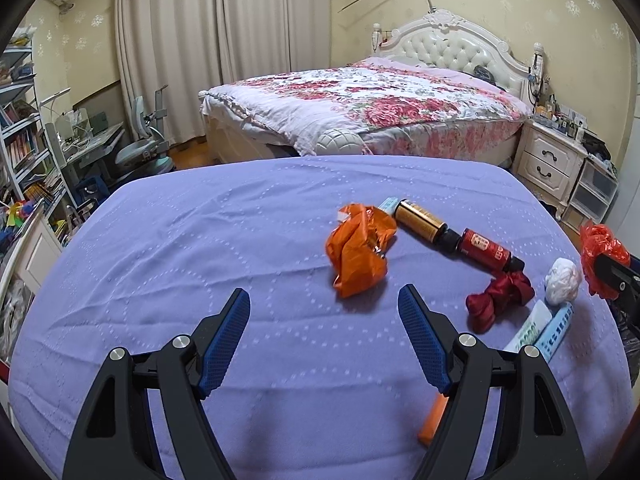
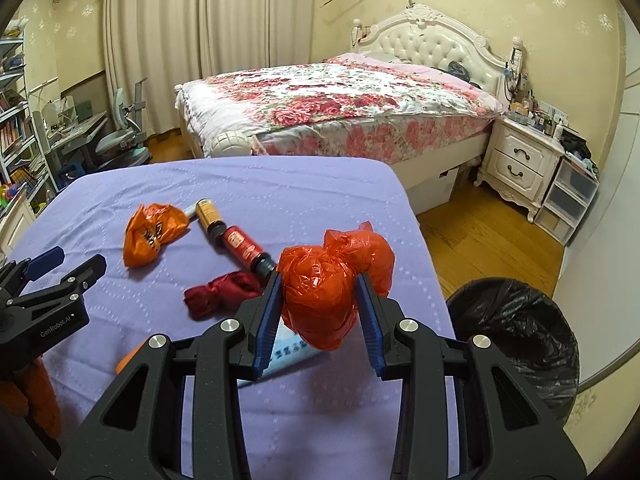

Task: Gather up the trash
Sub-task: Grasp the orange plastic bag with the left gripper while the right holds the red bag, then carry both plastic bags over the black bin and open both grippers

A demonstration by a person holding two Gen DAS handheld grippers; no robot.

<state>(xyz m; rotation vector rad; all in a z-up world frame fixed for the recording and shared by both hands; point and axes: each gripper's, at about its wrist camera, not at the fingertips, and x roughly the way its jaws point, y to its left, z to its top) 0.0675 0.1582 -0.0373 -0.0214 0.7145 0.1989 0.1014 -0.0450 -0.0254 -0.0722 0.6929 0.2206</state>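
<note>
Red plastic bag [image 2: 320, 300]: clamped between right gripper [image 2: 320, 300] fingers above the tabletop [image 2: 240, 184], near the bin [image 2: 520, 344]. Left gripper [image 1: 324, 300] fingers apart, empty. Risk: slippery film may slip out before reaching the bin.

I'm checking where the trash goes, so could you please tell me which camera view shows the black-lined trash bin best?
The right wrist view: the black-lined trash bin stands open on the floor beside the purple-covered table. The left wrist view shows only a dark sliver at its right edge.
</note>
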